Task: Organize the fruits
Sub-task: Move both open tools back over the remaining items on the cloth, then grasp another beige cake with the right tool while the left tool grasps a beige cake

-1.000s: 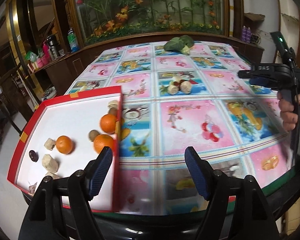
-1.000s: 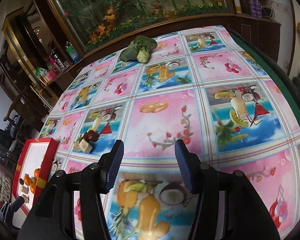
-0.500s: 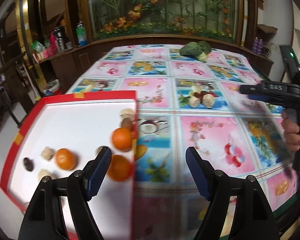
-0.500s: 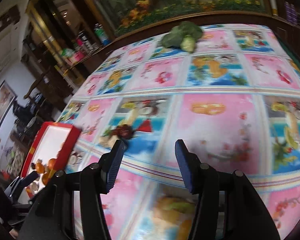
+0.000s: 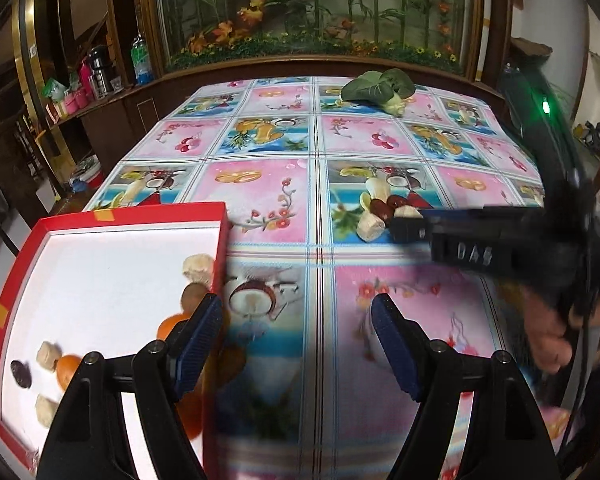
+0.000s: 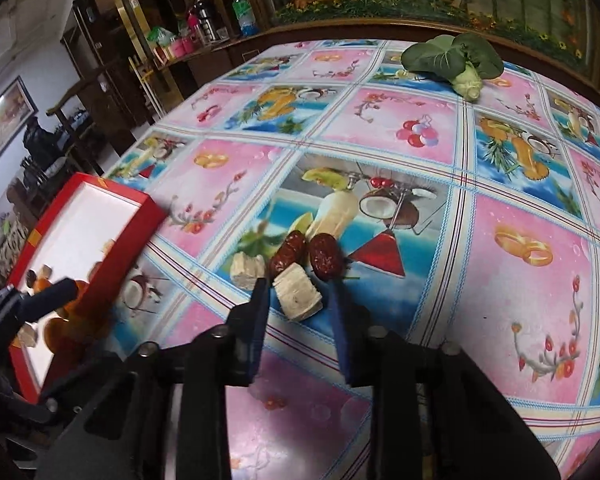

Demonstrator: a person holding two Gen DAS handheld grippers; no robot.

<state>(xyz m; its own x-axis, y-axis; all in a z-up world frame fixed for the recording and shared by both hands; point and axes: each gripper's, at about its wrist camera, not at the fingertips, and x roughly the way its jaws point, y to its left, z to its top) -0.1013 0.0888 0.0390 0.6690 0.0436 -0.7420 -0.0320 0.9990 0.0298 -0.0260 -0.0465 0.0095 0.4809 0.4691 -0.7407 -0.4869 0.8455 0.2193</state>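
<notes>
A red tray point(image 5: 132, 214) with a white floor sits on the table's left front corner. It holds oranges point(image 5: 68, 364), pale fruit chunks point(image 5: 198, 266), a brown kiwi point(image 5: 192, 296) and a dark date point(image 5: 20, 374). My left gripper point(image 5: 296, 320) hovers open beside the tray's right rim, holding nothing. On the cloth lies a small pile: two red dates point(image 6: 288, 254) and pale chunks point(image 6: 246, 268). My right gripper point(image 6: 298, 294) is open and low, with its fingers either side of the nearest pale chunk point(image 6: 300, 298). In the left wrist view it point(image 5: 404, 226) reaches the pile from the right.
A green bok choy point(image 6: 452, 56) lies at the far side of the fruit-print tablecloth point(image 6: 520, 240). A hand point(image 5: 548, 332) grips the right tool's handle. A dark wooden cabinet with bottles point(image 5: 140, 60) and a flower display stand behind the table.
My right gripper has swung left and down to the pile, and its fingers have narrowed around a pale chunk. My left gripper drifted forward along the tray's right rim, still open.
</notes>
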